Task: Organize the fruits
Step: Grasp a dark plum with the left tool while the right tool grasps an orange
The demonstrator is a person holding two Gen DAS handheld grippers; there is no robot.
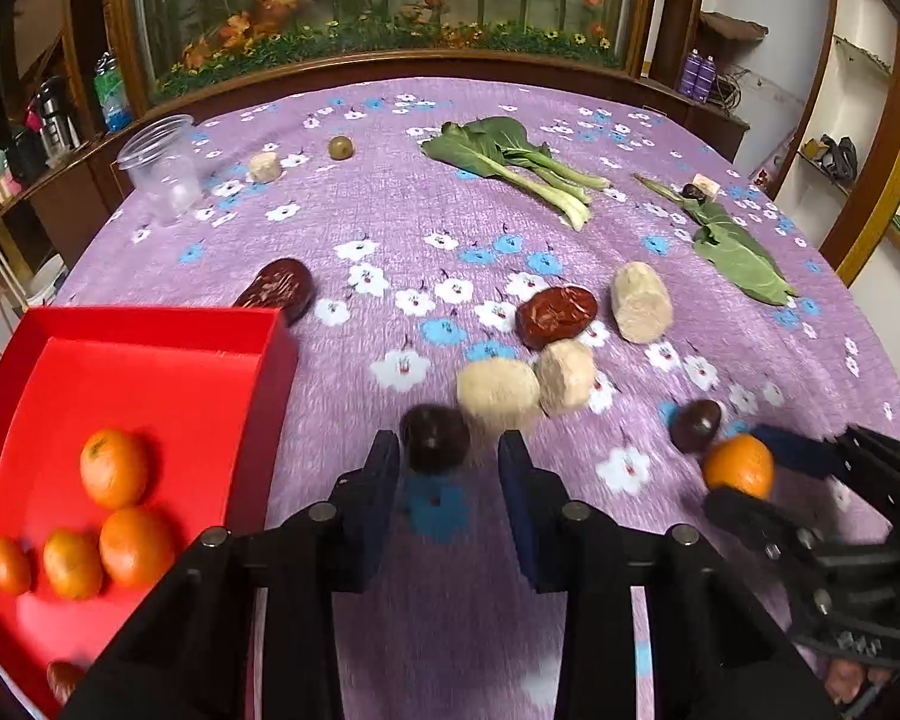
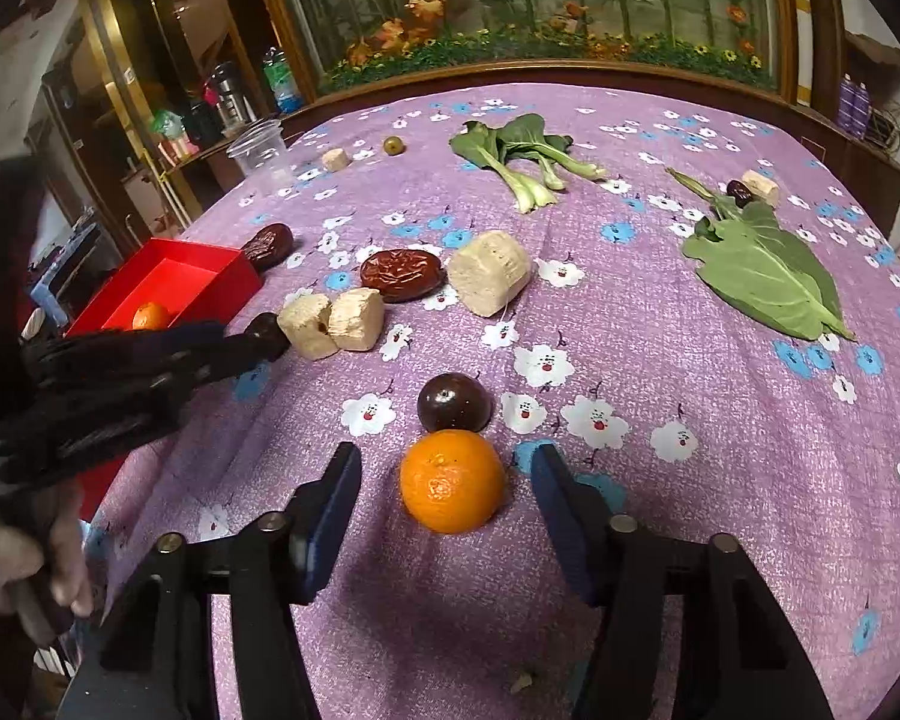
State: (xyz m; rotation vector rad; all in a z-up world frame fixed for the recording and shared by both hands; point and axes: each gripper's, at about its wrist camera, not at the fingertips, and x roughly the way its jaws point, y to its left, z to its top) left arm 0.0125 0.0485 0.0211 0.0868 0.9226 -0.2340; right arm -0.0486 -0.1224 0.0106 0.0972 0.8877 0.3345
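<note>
A red tray at the left holds several oranges; it also shows in the right wrist view. My left gripper is open, with a dark round fruit just ahead between its fingertips. My right gripper is open around an orange that rests on the cloth, the fingers apart from it. Another dark round fruit sits just beyond the orange. In the left wrist view the right gripper appears at the right around that orange.
On the purple flowered cloth lie red dates, pale root chunks, bok choy, a green leaf, a clear plastic cup and a small green fruit. A wooden planter runs behind the table.
</note>
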